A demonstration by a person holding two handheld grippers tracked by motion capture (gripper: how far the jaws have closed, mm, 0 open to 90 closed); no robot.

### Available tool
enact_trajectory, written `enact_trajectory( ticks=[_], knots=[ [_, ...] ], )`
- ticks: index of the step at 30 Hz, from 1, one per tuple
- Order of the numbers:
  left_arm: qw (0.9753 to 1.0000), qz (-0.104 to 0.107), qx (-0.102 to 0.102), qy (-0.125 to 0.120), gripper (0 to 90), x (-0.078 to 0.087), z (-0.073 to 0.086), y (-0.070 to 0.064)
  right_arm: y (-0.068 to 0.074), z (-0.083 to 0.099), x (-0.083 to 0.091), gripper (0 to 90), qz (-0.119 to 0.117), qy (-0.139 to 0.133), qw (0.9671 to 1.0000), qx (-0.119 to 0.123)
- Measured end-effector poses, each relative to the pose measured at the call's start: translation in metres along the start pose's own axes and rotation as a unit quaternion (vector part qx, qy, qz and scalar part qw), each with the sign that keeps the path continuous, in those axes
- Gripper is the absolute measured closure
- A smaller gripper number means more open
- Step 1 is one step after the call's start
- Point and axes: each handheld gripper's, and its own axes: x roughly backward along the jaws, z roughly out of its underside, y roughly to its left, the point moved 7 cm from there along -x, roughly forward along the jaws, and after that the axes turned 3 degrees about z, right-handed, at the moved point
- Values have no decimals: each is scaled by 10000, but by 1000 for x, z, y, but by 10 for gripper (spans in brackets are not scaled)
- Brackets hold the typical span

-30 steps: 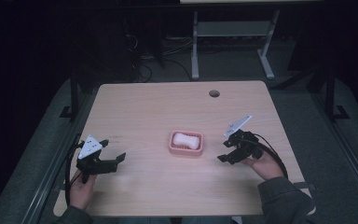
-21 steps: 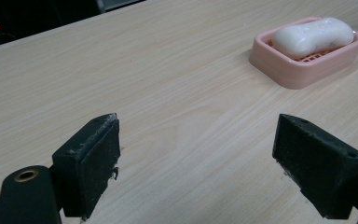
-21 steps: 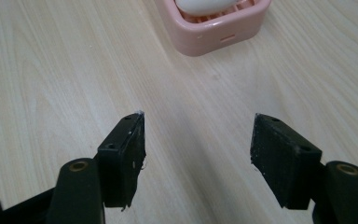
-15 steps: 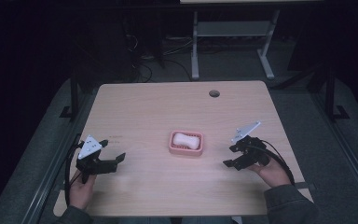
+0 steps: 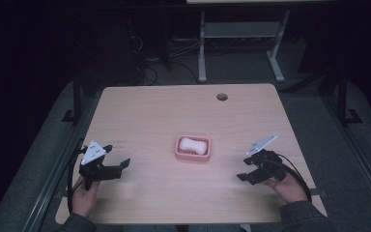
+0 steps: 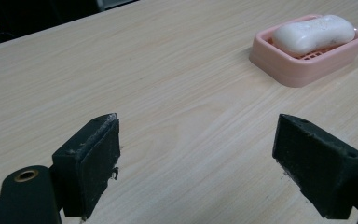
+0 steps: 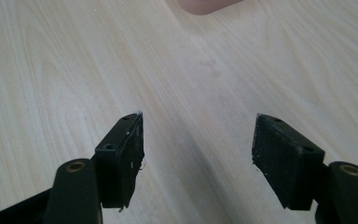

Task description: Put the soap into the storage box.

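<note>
A pink soap dish (image 5: 192,154) holding a white soap bar (image 5: 193,144) sits near the middle of the wooden table (image 5: 164,116). My left gripper (image 5: 118,164) rests low at the front left, open, nothing between its jaws. In the left gripper view the soap dish (image 6: 307,65) and soap bar (image 6: 313,32) lie ahead to the upper right, well beyond the open left gripper (image 6: 200,163). My right gripper (image 5: 245,168) is at the front right, open and empty. The right gripper view has the open right gripper (image 7: 198,149) over bare wood, with the dish's pink edge (image 7: 205,5) at the top.
A round cable hole (image 5: 221,96) is near the table's far edge. Behind the table stand a metal desk frame (image 5: 236,43) and loose cables (image 5: 149,72) on a dark floor. The person's hands (image 5: 84,195) come in from the front edge.
The right gripper has drawn back toward the front right corner and dropped lower, away from the soap dish. The left gripper has stayed put.
</note>
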Motion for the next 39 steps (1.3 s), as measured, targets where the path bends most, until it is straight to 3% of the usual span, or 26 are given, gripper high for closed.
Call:
enact_trajectory(
  ticks=[21,34,39],
  knots=[
    [10000,23,-34,61,144,-1,1,-2,9,42,8,325,78,-122,9995,-282],
    [10000,83,2,40,143,-2,2,-3,22,52,9,325,53,-236,9991,-349],
    [9999,105,23,46,143,-3,2,-3,28,52,9,302,89,-304,9991,-266]
  ],
)
